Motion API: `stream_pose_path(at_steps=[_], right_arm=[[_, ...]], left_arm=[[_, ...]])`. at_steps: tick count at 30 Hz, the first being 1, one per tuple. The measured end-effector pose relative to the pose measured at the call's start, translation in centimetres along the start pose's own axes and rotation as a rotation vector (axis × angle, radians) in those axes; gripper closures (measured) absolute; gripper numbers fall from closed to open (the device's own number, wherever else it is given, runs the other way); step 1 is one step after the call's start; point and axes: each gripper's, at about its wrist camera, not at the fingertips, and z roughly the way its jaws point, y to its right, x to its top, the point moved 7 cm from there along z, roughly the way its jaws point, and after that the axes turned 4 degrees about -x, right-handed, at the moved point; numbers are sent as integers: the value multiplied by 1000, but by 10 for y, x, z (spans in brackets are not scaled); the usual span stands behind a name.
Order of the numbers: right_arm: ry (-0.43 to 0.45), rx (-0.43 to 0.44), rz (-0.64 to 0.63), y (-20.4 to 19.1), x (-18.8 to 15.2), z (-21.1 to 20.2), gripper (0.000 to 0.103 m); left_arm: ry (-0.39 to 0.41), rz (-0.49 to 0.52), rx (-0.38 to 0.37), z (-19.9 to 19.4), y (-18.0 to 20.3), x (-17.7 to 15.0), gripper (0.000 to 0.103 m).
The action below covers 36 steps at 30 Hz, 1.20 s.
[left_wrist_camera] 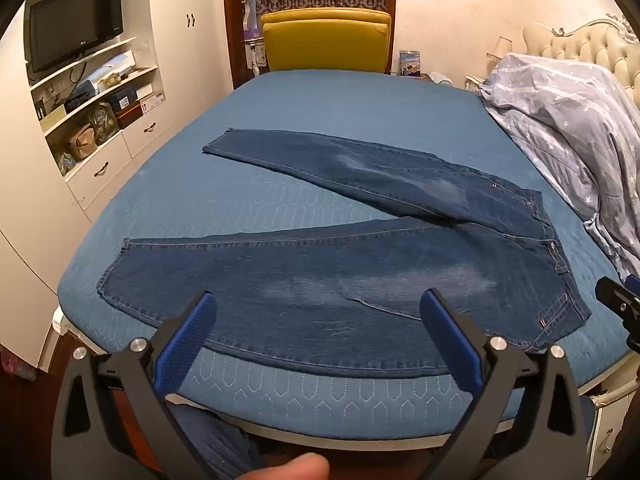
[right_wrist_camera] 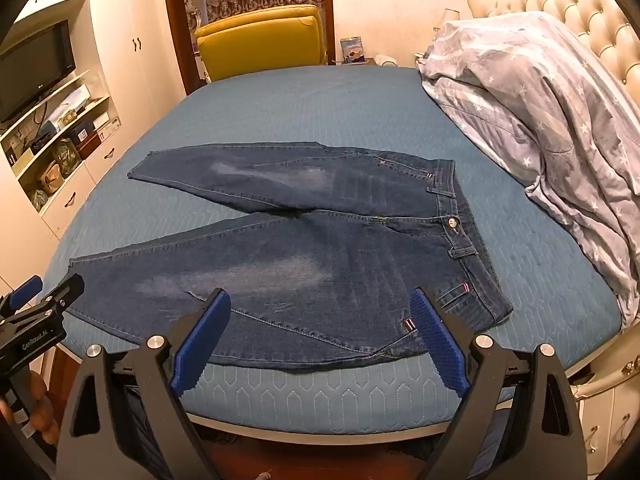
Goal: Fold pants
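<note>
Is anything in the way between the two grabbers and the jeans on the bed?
No, nothing visible blocks them. The jeans lie spread flat on the blue bed, legs apart. The left hand-held gripper and right hand-held gripper hang open above the near leg. The star-print duvet sits off by the headboard.

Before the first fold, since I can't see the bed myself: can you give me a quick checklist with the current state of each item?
1. jeans spread flat on the bed: ok.
2. Legs splayed apart, not overlapping: ok.
3. left gripper open, empty: ok.
4. right gripper open, empty: ok.
5. Folded duvet clear of the jeans: ok.
6. Pockets empty: cannot tell.
</note>
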Motion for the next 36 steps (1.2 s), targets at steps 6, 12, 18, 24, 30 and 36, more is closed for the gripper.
stream_pose_path(at_steps=[6, 12, 18, 24, 30, 36], right_arm=[[-5, 11, 7, 0, -1, 0, 15], [-3, 12, 8, 0, 0, -1, 15], [-2, 11, 6, 0, -1, -2, 15], [-2, 13, 3, -3, -1, -3, 15], [-1, 13, 3, -2, -1, -3, 15], [-3, 14, 3, -1, -1, -2, 15]], left_arm=[[0, -2, -3, 0, 1, 0, 1], [-1, -5, -10, -2, 1, 0, 1], [-1, -6, -11, -1, 2, 0, 1], [1, -6, -15, -1, 0, -1, 1], [0, -7, -16, 0, -2, 0, 1], [1, -8, -16, 0, -2, 0, 1]])
